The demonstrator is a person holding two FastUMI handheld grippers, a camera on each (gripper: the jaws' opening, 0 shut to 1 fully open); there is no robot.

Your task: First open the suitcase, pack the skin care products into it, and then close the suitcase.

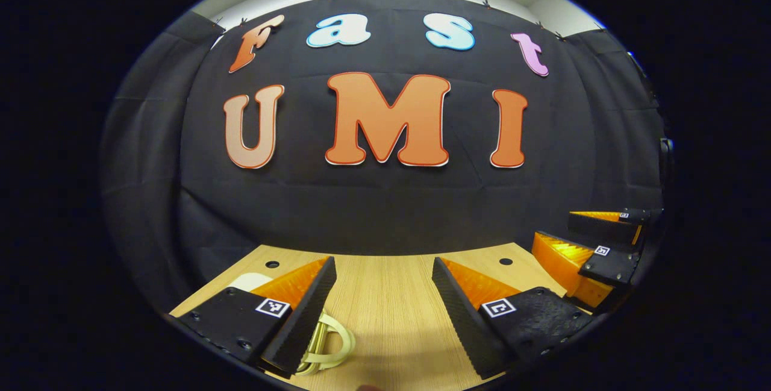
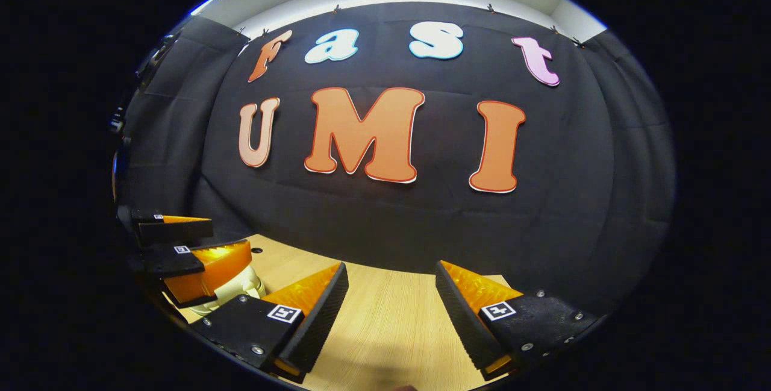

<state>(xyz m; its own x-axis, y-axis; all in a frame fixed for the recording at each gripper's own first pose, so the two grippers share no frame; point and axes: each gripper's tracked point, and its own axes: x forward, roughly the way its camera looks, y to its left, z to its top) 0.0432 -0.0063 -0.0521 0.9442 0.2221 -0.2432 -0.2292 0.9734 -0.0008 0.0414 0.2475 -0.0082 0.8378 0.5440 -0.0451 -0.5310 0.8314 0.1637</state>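
Left tool spread wide over wooden worktop, cream suitcase handle just beside its left finger. Right tool also wide, empty. Beyond, a pale rounded item under the other tool.

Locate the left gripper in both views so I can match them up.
Left gripper view: left gripper at bottom centre, its own two fingers apart.
Right gripper view: at the left edge, seen side-on.
Shared landmark: the light wooden table.
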